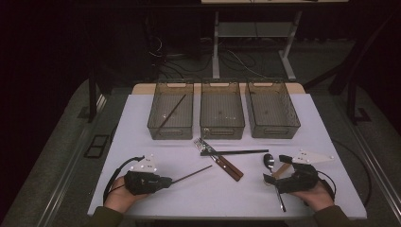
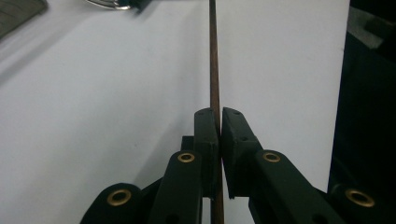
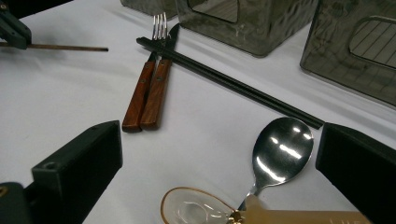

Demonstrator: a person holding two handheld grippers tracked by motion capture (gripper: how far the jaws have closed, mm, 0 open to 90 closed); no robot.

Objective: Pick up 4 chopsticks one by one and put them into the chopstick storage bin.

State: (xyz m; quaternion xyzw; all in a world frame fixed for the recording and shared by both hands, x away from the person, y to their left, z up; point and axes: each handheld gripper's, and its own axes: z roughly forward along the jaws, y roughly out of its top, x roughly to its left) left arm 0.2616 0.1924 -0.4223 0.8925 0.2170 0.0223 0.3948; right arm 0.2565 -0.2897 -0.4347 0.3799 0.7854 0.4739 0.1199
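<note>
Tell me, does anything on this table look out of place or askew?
One brown chopstick leans slanted in the left bin, while its likely mate is clamped in the left gripper over the table. A black chopstick lies crosswise over the fork and knife. Nothing looks spilled or damaged.

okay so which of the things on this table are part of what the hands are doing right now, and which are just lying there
In use:
- left gripper, shut on the thin brown wooden chopstick
- left mesh bin, already holding a matching chopstick

Lying about:
- black chopsticks
- wood-handled fork and knife
- steel spoon
- clear plastic spoon
- middle bin and right bin
</note>
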